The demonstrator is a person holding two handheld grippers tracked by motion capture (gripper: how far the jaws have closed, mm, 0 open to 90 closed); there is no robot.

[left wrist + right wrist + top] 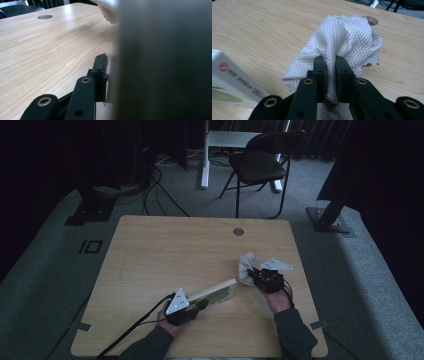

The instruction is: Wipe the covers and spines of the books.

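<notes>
Pinching a white cloth (342, 42) between pressed jaws, right gripper (330, 77) holds it just above the bench (165, 245); left gripper (192, 307) jaws clamp a flat box (217, 293), cloth beside its far end.

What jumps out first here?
The white cloth bunched up and pinched in the right gripper, at the right of the wooden table. Next, the flat box that the left gripper holds by one end near the front edge, its far end pointing toward the cloth. Behind the table a black folding chair stands on the grey carpet.
</notes>
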